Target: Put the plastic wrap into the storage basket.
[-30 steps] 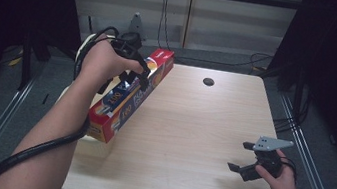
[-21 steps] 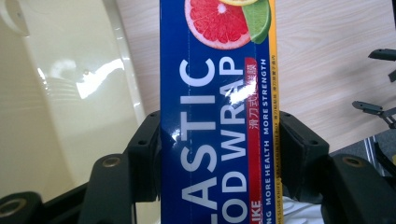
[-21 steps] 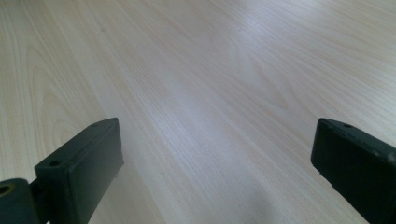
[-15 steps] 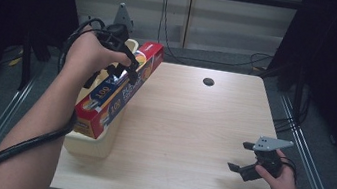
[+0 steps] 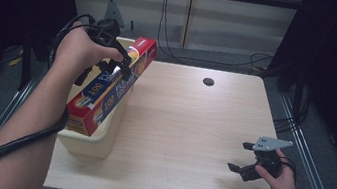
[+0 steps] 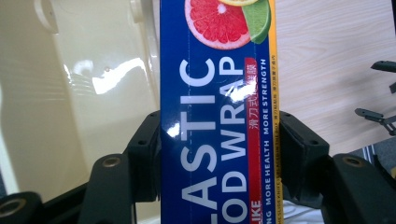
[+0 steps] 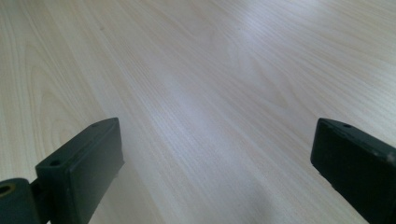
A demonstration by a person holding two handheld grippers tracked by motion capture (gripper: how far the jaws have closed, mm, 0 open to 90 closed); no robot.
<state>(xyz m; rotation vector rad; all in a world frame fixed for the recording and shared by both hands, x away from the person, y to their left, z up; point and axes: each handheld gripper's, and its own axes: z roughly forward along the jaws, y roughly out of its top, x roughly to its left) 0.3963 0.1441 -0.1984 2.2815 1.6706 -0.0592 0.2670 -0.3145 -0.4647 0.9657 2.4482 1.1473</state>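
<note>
A light wooden table (image 5: 187, 127) is seen from above, with a small dark hole (image 5: 208, 82) near its far edge. At the table's left edge stands a cream plastic bin (image 5: 91, 142), open at the top. Above and partly inside that bin a long box of plastic wrap (image 5: 109, 85) is held aslant: its long axis runs from the low near end, which dips past the bin's rim, up to the far end by the table's far left corner.

The box is carried by the left gripper (image 5: 123, 65), which is clamped across the box's width roughly at mid-length. In the left gripper view both jaws are pressed flat against the two long edges of the box (image 6: 217, 116), and the cream bin wall (image 6: 84, 93) is seen just behind it. The box lies directly under and along this gripper, so a lowering along the slanted axis is judged to be what the coming move turns on; the near end appears already inside the bin.

The right gripper (image 5: 249, 159) is held low over the table's near right part, well apart from box and bin. Its jaws are spread wide, and nothing is held between them; bare wood (image 7: 210, 93) is seen there.
</note>
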